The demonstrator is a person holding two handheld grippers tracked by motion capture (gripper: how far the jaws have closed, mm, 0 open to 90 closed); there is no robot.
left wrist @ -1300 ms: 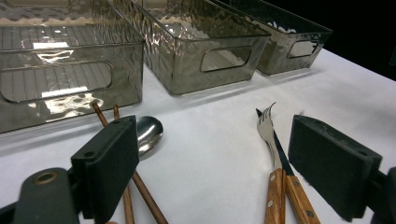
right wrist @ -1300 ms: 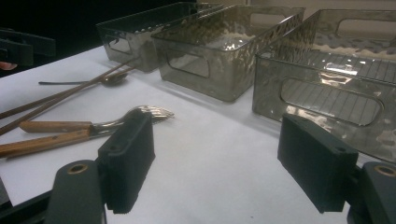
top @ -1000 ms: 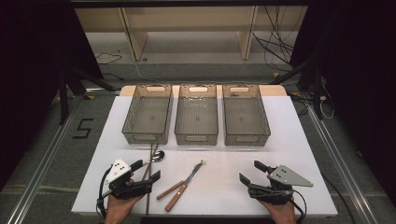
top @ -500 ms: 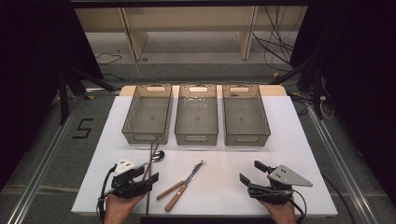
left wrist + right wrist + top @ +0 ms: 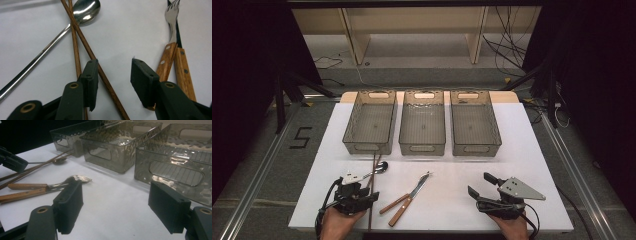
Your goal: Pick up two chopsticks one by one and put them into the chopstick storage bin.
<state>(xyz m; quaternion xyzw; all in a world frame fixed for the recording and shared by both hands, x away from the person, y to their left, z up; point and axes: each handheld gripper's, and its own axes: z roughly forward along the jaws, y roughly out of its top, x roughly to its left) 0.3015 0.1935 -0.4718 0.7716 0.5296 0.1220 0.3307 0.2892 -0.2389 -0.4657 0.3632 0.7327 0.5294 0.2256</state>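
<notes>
My left gripper (image 5: 113, 82), jaws just narrowing but not yet clamped, straddled one chopstick (image 5: 86, 45) running lengthwise away; my right gripper (image 5: 120, 207) gaped empty.

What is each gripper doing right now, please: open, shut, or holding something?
Left gripper: open, jaws just been closing around a chopstick, pads not pressing it.
Right gripper: open wide, holding nothing.
</notes>
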